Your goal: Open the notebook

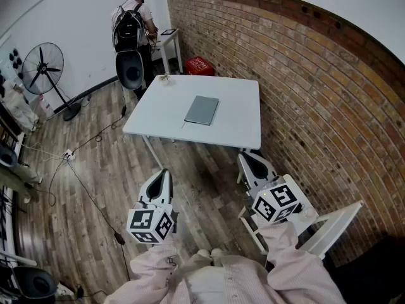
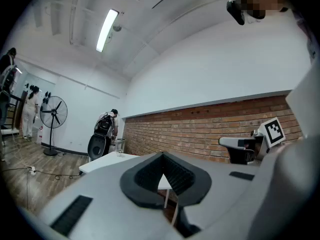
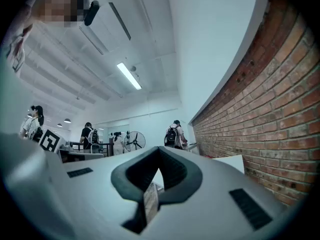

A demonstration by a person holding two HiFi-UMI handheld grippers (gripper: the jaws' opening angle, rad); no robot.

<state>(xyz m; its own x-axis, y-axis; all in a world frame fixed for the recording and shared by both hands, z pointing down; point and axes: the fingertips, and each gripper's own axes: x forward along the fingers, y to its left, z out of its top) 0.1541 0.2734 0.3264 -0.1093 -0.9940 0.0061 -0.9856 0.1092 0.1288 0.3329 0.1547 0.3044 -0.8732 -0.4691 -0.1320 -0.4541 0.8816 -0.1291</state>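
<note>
Bright even light, ceiling tube (image 2: 107,30) glaring, strong fisheye bending, dark vignetted corners

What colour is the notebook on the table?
Dull grey-green; the notebook shows best in the head view.

The wall (image 1: 304,94) is rough red brick with matt mortar joints. The floor (image 1: 95,189) is wood plank with a faint sheen. The table (image 1: 234,100) has a smooth, matt white top. The notebook (image 1: 202,110) has a matt grey cover. The left gripper (image 2: 161,156) and right gripper (image 3: 159,151) have smooth, matt pale plastic shells and black ribbed pads (image 2: 176,173). The sleeves (image 1: 297,268) are soft pink cloth.
</note>
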